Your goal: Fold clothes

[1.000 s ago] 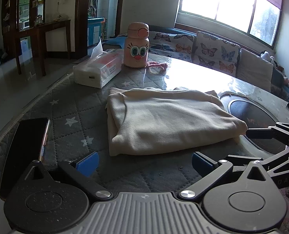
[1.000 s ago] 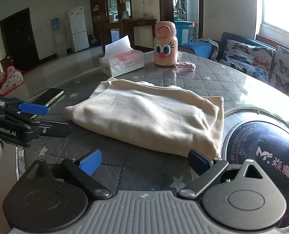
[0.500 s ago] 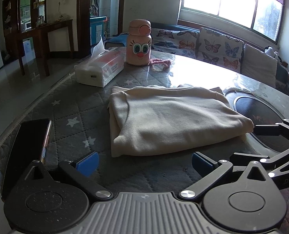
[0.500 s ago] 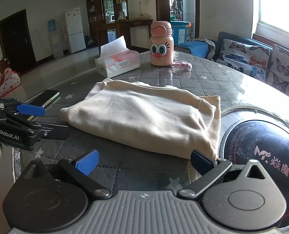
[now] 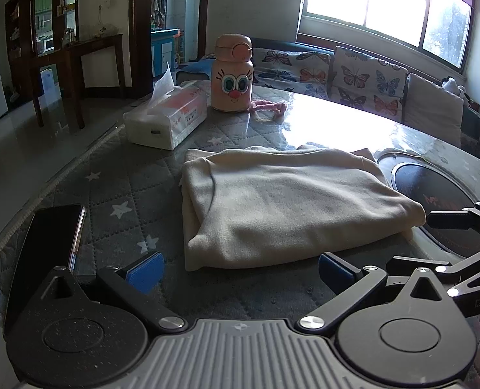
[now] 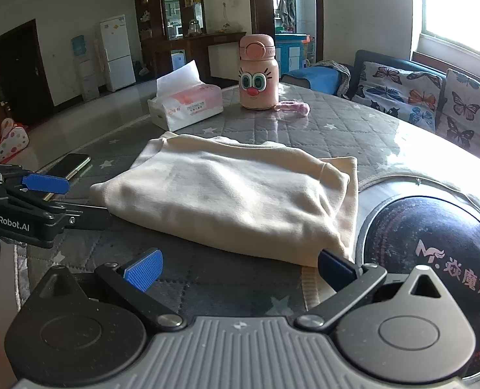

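Note:
A cream garment [image 5: 282, 207] lies folded into a thick rectangle on the round table with its grey star-quilted cover [image 5: 126, 181]; it also shows in the right wrist view [image 6: 236, 194]. My left gripper [image 5: 238, 270] is open and empty, just short of the garment's near edge. My right gripper [image 6: 240, 270] is open and empty, close to the garment's right corner. Each gripper shows at the edge of the other's view, the right one [image 5: 467, 236] beside the garment's right end, the left one [image 6: 35, 201] by its left end.
A black phone [image 5: 45, 243] lies at the table's left edge. A tissue box [image 5: 165, 120], a pink cartoon bottle [image 5: 233, 74] and a pink knitted strap [image 5: 269, 107] stand behind the garment. A dark round hob plate [image 6: 434, 253] sits to the right. A sofa lies beyond.
Both grippers have drawn back a little from the folded garment and risen slightly. The garment has not moved. Both stay open.

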The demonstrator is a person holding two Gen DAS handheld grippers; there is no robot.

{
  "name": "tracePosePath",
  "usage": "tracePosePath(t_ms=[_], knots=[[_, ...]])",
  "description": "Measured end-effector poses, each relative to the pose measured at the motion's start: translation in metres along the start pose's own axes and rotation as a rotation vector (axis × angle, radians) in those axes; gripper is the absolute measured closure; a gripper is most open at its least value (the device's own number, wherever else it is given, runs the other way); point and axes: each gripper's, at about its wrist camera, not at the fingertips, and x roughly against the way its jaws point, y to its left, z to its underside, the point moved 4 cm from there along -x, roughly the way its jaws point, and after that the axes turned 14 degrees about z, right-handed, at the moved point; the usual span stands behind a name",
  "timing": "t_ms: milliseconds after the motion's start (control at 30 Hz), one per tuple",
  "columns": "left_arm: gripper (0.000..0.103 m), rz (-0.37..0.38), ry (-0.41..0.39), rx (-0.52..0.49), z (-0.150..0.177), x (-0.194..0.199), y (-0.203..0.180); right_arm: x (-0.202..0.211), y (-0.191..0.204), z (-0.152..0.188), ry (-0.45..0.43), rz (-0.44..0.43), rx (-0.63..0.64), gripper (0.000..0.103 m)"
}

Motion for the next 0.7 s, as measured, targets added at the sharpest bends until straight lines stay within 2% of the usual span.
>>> tracePosePath(t_ms=[700], knots=[[0.000, -0.020, -0.015, -0.011, -0.0058, -0.0021, -0.0039, -0.0035, 0.0014, 0.0011, 0.007, -0.002, -0.007, 0.000]])
